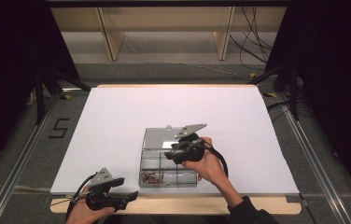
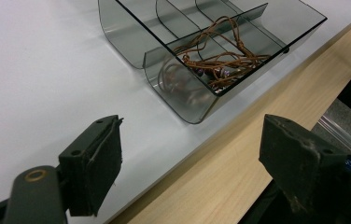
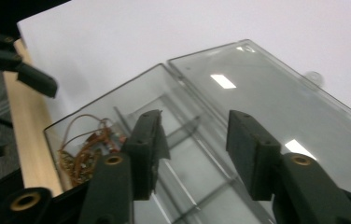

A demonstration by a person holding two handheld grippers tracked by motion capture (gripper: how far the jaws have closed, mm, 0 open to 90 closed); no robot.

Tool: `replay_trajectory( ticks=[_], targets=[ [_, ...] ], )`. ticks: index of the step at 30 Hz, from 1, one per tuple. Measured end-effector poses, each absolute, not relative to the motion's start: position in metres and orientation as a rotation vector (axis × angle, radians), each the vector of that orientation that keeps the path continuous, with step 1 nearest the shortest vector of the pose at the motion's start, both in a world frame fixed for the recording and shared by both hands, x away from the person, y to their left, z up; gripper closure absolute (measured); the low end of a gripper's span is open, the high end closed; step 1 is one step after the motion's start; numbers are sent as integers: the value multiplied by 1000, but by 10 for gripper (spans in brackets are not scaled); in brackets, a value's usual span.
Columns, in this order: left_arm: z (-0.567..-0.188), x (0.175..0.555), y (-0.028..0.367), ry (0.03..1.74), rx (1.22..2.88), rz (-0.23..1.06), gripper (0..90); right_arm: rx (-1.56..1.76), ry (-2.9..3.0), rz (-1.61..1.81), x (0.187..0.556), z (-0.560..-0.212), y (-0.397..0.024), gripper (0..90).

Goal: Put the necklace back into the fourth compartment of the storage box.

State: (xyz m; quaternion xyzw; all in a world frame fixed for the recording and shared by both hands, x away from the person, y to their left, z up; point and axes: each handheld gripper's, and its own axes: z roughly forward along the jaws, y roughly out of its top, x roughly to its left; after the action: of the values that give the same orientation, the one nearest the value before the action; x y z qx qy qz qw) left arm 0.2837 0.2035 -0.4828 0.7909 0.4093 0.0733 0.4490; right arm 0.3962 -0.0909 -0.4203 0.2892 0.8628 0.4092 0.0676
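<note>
We hover our right gripper [image 1: 176,153] over the clear compartment box [image 1: 150,165], jaws half parted and holding nothing; our left gripper [image 1: 113,193] waits at the table's near edge, left of the box, jaws wide and empty. The box's lid [image 3: 276,107] lies flat open on its far side; a tangle of brown cord [image 2: 211,60] fills the box's near-left compartment, the others look bare. Our best move, we judge: bring the jaws squarely over the cord before closing.
</note>
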Motion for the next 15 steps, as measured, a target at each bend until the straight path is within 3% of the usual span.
replay_trajectory(
  ticks=[4,15],
  targets=[
    [-483,284,204,1011,1948,182,207,993,2546,1246,405,-421,-107,461],
    [-482,284,205,1029,1928,177,210,1150,2516,1284,420,-427,-137,369]
  ],
)
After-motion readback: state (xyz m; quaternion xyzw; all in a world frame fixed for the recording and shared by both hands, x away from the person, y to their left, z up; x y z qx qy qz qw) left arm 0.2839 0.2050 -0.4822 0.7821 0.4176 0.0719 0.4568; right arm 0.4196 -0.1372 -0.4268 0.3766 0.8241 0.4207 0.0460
